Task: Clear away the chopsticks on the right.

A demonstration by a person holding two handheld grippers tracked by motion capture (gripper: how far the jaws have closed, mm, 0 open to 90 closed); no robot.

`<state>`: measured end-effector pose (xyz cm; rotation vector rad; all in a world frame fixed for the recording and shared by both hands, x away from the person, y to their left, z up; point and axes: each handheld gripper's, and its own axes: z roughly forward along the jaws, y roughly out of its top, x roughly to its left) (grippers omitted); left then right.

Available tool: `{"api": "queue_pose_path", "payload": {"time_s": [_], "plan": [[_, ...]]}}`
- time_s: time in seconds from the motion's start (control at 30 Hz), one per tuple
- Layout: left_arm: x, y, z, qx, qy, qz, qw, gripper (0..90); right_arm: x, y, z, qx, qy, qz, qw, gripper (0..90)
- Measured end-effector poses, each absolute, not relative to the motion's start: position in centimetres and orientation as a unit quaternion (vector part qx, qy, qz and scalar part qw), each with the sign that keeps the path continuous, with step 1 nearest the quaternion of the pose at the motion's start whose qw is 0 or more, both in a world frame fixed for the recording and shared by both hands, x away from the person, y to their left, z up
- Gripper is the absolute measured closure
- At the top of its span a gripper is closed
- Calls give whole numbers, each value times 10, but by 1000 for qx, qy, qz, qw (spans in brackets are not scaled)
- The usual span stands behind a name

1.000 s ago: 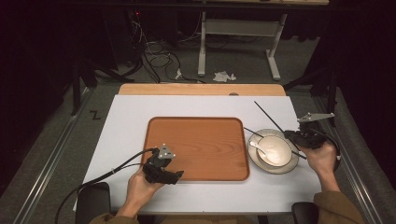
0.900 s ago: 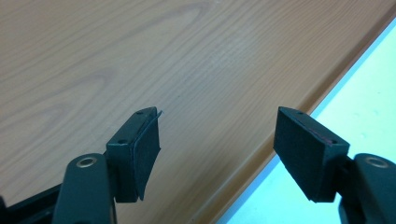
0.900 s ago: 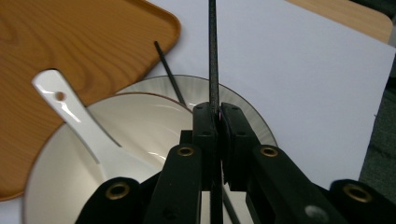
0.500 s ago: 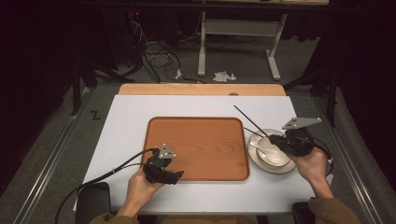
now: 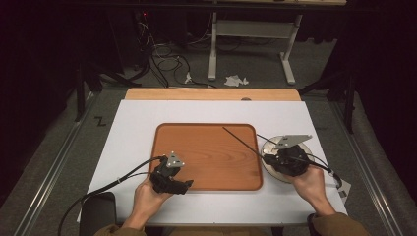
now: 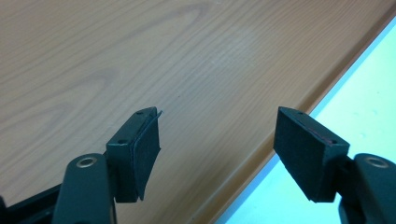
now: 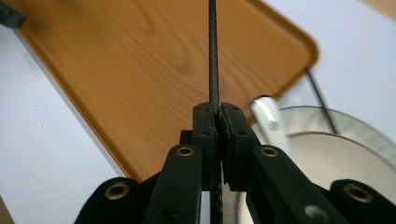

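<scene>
so the right gripper [image 5: 269, 158] slides left from the far side of the plate [image 5: 268, 147] and now sits over the plate's left part, next to the tray [image 5: 206, 183]. the thin black stick [image 5: 241, 141] clamped in its jaws comes along (tip used to hang past the tray's right edge) and now reaches out over the tray's right part.

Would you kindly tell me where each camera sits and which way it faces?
High view: above the person's side, looking forward and down at the table; forearms, hands, both claws show.
Left gripper view: on the left claw, jaws apart over the wooden tray.
Right gripper view: on the right claw, clamping a black chopstick beside a plate.
All three share the tray.
</scene>
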<state>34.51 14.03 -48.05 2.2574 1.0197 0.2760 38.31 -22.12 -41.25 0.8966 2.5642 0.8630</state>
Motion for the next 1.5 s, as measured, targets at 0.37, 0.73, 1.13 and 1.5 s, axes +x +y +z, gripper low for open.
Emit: {"api": "queue_pose_path", "payload": {"time_s": [0.37, 0.73, 1.13, 1.5], "plan": [[346, 139, -482, 860, 388, 101, 316, 313, 399, -182, -457, 310, 911, 241, 124, 862], [346, 139, -482, 860, 388, 100, 316, 313, 406, -169, -478, 315, 918, 209, 117, 859], [346, 140, -482, 861, 387, 99, 315, 312, 409, -162, -486, 317, 918, 211, 113, 846], [344, 140, -481, 861, 386, 102, 316, 312, 409, -167, -485, 326, 915, 186, 147, 833]]}}
